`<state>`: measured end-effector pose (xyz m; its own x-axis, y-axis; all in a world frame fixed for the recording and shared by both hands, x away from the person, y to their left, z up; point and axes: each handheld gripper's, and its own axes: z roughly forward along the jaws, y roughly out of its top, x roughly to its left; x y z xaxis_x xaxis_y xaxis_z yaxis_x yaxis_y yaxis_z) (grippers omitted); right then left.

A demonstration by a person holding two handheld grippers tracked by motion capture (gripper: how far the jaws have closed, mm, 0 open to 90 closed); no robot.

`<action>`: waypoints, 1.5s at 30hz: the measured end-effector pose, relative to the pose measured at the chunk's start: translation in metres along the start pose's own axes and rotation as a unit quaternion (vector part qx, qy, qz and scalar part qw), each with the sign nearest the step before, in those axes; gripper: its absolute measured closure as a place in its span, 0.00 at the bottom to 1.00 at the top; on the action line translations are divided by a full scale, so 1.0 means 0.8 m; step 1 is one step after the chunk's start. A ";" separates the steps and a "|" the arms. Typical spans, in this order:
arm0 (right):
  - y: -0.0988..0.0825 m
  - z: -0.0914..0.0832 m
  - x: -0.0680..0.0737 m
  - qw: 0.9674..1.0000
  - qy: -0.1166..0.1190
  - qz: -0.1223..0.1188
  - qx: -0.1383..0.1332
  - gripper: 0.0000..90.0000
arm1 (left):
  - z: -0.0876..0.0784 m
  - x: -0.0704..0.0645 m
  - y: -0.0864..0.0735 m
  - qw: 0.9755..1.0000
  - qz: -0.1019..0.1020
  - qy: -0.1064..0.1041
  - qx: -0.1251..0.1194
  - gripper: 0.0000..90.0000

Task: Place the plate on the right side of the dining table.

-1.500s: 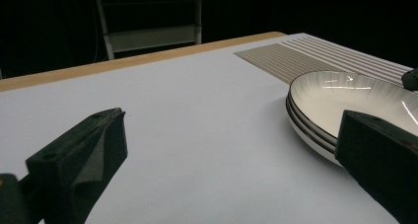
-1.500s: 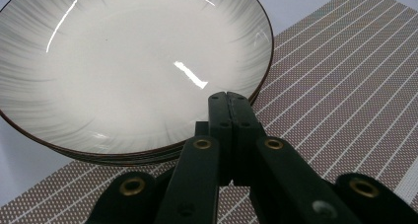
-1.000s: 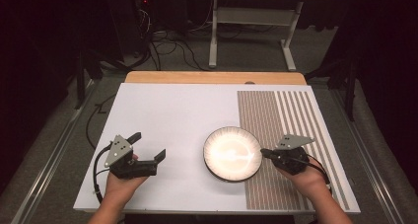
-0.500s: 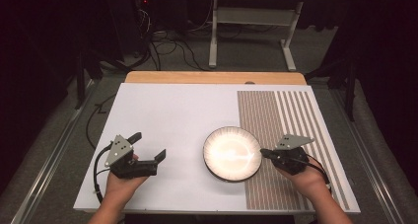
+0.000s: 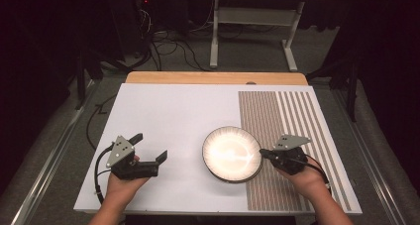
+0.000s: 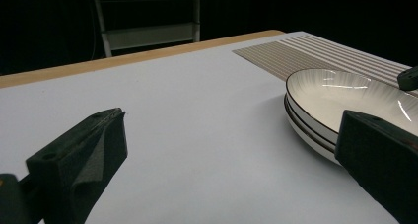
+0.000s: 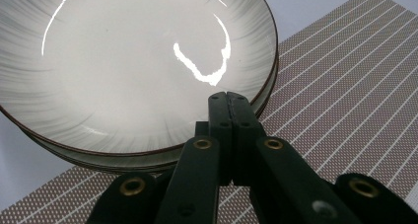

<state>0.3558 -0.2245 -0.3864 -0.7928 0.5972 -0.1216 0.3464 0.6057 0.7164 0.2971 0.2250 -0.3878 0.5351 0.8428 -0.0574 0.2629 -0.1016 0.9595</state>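
Note:
A stack of shallow white plates with dark rims (image 5: 232,153) sits on the white table mat, its right edge overlapping a striped brown placemat (image 5: 289,121). My right gripper (image 5: 262,152) is shut with nothing between its jaws. Its tips rest at the plates' right rim, which in the right gripper view puts the gripper (image 7: 229,99) just over the near edge of the plates (image 7: 133,61). My left gripper (image 5: 149,146) is held open left of the plates, well apart from them. In the left gripper view the gripper (image 6: 231,150) points across the mat, with the plates (image 6: 340,98) to its right.
The white mat (image 5: 173,116) covers most of the table, with a wooden edge (image 5: 213,78) at the far side. The placemat (image 7: 345,86) lies under the right hand. Beyond the table are cables and a metal stand (image 5: 252,31) on the dark floor.

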 end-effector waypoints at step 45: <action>0.023 0.034 0.016 0.999 0.040 -0.019 0.010 1.00 | -0.007 0.003 0.003 1.000 0.000 0.002 -0.010 0.00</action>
<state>0.3658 -0.1915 -0.3939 -0.8429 0.5301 -0.0922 0.3249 0.6380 0.6982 0.2945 0.2293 -0.3839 0.5326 0.8445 -0.0562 0.2465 -0.0912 0.9648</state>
